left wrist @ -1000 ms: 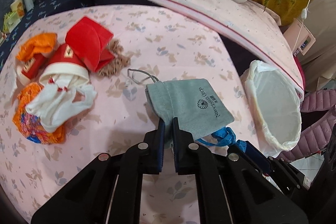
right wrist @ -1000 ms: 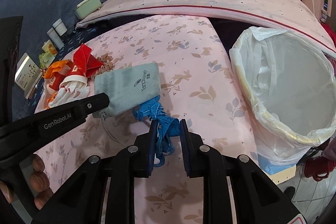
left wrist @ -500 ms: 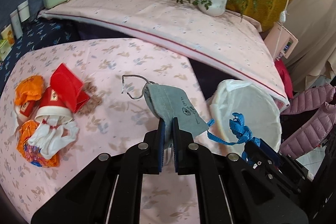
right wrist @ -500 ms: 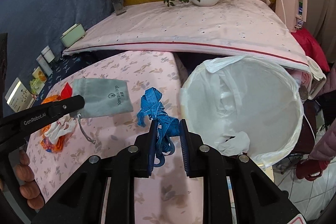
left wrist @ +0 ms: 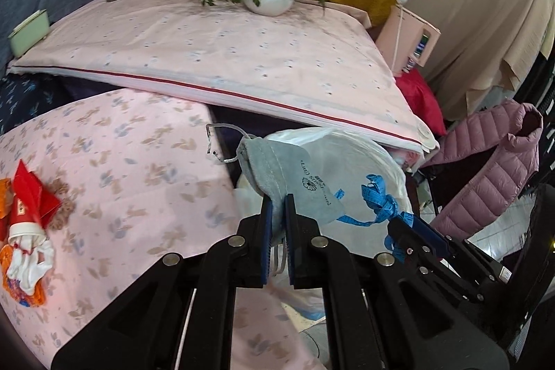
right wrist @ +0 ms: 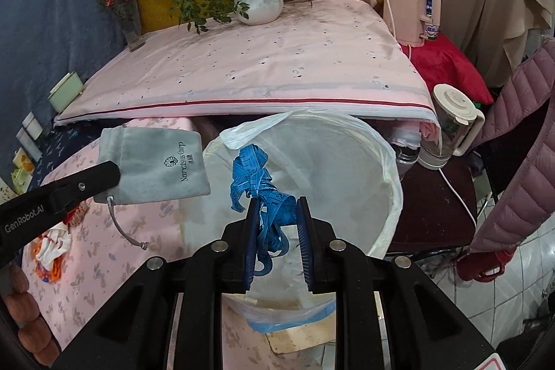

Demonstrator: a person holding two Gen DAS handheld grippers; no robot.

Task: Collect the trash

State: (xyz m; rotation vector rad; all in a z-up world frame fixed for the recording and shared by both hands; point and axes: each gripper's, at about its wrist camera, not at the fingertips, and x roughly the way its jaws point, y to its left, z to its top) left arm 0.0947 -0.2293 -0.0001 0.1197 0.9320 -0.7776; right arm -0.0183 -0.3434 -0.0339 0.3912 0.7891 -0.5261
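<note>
Right tool [right wrist: 274, 214] clamped on blue tape [right wrist: 255, 174], held over the bin [right wrist: 388, 162]; left tool [left wrist: 276, 214] pinching grey pouch [left wrist: 295, 175] at its rim. Neither dropped yet. Beyond, on the table [left wrist: 138, 144], cup [left wrist: 26, 224] and wrappers [left wrist: 31, 193] left to collect.

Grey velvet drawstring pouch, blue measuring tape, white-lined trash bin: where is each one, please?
grey velvet drawstring pouch [right wrist: 163, 162]: right wrist view, printed face.
blue measuring tape [right wrist: 258, 182]: right wrist view, bunched middle.
white-lined trash bin [right wrist: 390, 162]: right wrist view, right rim.

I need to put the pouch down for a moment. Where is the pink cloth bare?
The floral cloth is bare between the red-and-orange trash pile at its left edge and the lined bin on the right. The pile's corner is crowded.
</note>
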